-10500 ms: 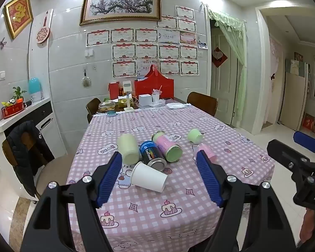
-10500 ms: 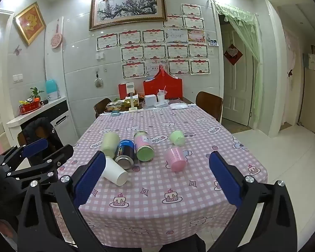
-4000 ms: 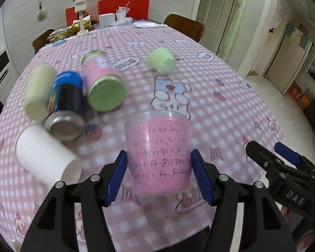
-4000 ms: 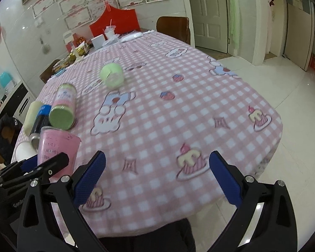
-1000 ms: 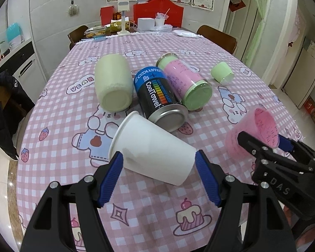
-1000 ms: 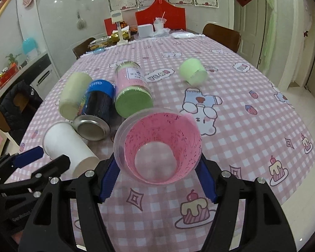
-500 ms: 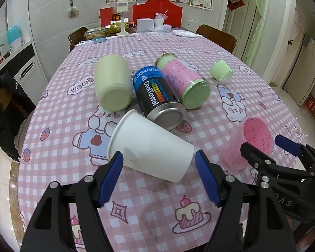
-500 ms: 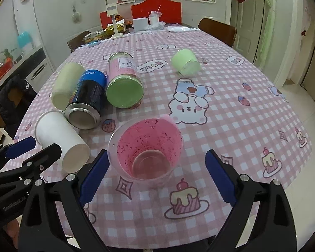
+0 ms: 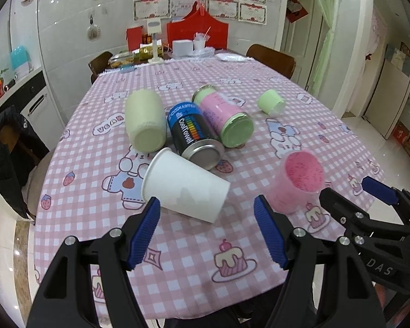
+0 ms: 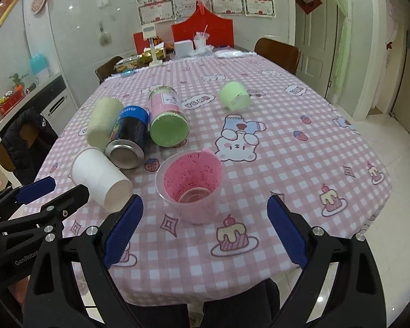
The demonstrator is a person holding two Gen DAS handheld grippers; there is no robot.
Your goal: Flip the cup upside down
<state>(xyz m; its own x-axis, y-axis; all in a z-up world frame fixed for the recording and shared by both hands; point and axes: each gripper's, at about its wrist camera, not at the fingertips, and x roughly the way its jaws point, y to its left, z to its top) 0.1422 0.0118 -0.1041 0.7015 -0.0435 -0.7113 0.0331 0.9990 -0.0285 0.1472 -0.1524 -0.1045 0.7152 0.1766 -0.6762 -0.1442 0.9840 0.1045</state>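
A translucent pink cup (image 10: 190,188) stands upright, mouth up, on the pink checked tablecloth (image 10: 287,147) near the front edge. It also shows in the left wrist view (image 9: 297,181). My right gripper (image 10: 205,229) is open and empty, just short of the pink cup, jaws wider than it. My left gripper (image 9: 207,229) is open and empty, just short of a white paper cup (image 9: 183,186) lying on its side. That white cup (image 10: 102,179) shows left of the pink cup.
A cream cup (image 9: 146,124), a blue can (image 9: 194,135) and a pink jar with a green lid (image 9: 222,119) lie on their sides behind the white cup. A small green cup (image 9: 270,106) lies farther back. Boxes and chairs stand at the far end.
My right gripper has let go of the pink cup, opened wide and drawn back. The pink cup now stands mouth up on the cloth. My left gripper has barely moved.
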